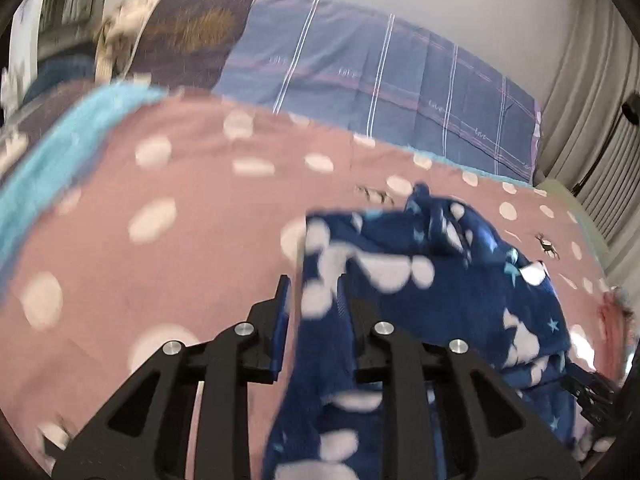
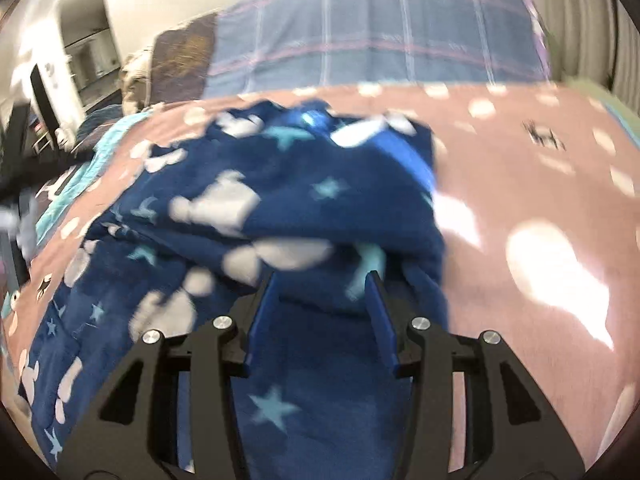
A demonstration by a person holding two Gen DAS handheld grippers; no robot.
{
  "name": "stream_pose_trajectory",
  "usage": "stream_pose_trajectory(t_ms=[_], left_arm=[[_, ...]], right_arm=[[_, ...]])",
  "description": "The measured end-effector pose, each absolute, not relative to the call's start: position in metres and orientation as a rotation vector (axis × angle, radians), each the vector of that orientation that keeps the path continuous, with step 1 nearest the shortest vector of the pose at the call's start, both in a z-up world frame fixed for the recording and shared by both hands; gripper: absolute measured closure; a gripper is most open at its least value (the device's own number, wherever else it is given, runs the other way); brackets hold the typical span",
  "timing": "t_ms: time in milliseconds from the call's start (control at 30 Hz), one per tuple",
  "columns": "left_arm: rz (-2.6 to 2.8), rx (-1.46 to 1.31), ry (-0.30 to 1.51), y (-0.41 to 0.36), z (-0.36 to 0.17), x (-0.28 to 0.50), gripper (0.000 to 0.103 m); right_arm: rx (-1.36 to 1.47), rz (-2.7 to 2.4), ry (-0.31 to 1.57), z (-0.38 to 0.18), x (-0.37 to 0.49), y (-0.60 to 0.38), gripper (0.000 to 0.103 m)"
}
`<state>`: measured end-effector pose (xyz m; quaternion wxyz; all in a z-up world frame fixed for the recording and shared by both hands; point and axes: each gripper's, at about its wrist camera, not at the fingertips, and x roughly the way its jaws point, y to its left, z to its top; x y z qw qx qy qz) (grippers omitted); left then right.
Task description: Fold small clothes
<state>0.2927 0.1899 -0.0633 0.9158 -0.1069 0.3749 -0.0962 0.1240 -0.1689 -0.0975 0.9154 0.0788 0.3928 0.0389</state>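
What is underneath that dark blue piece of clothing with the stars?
The blue garment lies on a pink spotted bedspread, which shows all around it. Whatever is directly beneath the bunched cloth is covered, so nothing more can be made out there.

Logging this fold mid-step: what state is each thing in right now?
Left gripper: fingers either side of a fabric edge; grip unclear.
Right gripper: open, fabric lying between the fingers.
Blue star-print garment: bunched, partly folded over itself, blurred.
Pink dotted bedspread: spread under the garment.
Plaid pillow: lying at the bed's head.
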Motion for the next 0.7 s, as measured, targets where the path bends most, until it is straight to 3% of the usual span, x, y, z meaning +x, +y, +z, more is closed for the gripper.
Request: stream_pose_trajectory(t_ms=[200,233,300,367,467,633,700], left_arm=[[-0.374,-0.130,0.788,0.124,-0.078,0.285,0.076],[-0.380,-0.115,0.799,0.116,-0.085,0.287,0.070],[-0.337,-0.048,0.871,0.100,-0.108,0.293,0.065],[-0.312,0.014,0.879,0.093,-0.134,0.296,0.063],[-0.333,-0.041,0.862,0.105,-0.123,0.286,0.064],[-0.379,-0.142,0.781,0.108,-0.083,0.303,0.063],[-0.403,-0.147,0.749,0.098,-0.066,0.323,0.051]], right_arm=[[0.180,0.096,0.695,-0.063,0.139,-0.166,0.073],[0.182,0.103,0.683,-0.061,0.145,-0.163,0.073],[0.177,0.079,0.734,-0.071,0.163,-0.162,0.073],[0.185,0.033,0.917,-0.111,0.183,-0.164,0.075],[0.180,0.071,0.868,-0.112,0.173,-0.165,0.075],[0.298,0.151,0.799,-0.065,0.187,-0.175,0.067],[0.307,0.165,0.775,-0.047,0.215,-0.173,0.057]])
